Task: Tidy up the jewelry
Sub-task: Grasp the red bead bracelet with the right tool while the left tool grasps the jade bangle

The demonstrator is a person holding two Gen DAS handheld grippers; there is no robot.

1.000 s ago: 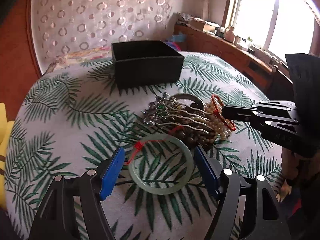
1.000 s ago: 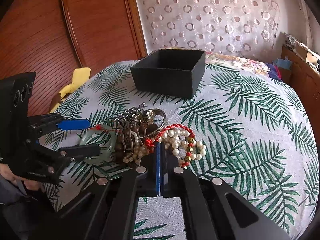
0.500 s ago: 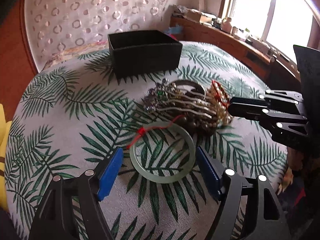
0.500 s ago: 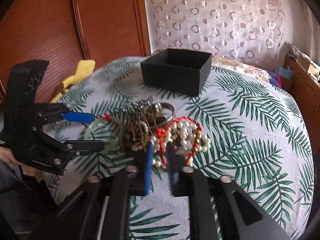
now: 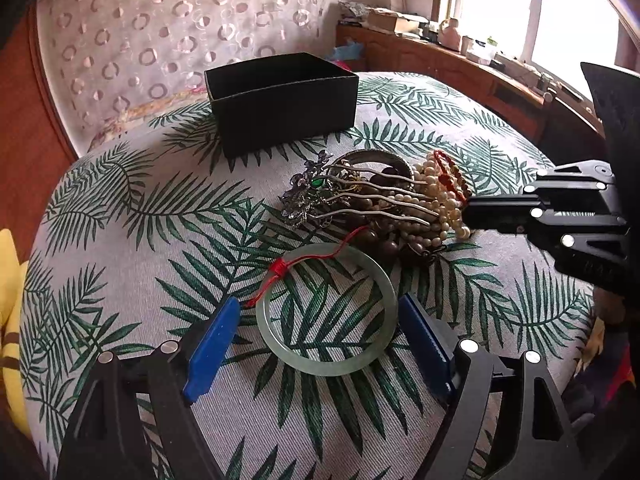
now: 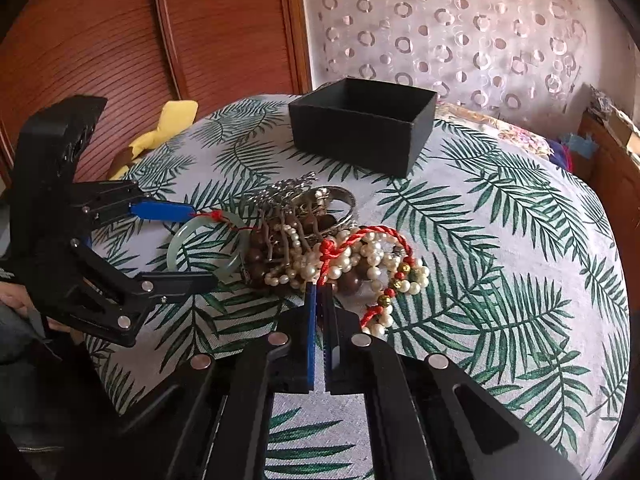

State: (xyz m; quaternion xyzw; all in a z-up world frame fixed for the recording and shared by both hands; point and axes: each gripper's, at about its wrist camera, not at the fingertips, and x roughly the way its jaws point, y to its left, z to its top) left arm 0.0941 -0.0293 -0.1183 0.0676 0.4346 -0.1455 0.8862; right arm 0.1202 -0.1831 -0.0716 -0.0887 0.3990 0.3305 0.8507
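The left claw (image 5: 320,332) has just been spreading and now stands wide around the pale green bangle (image 5: 326,308), its pads clear of the ring, while the right claw (image 6: 320,296) is pressed together at the near edge of the jewelry pile (image 6: 320,240), with nothing visibly between its pads. A likely snag is the red cord (image 5: 296,268) tied to the bangle, which trails into the pile and could drag beads along if lifted. The bangle lies flat on the leaf-print worktop (image 5: 120,220), smooth and translucent, well short of the black box (image 5: 280,100).
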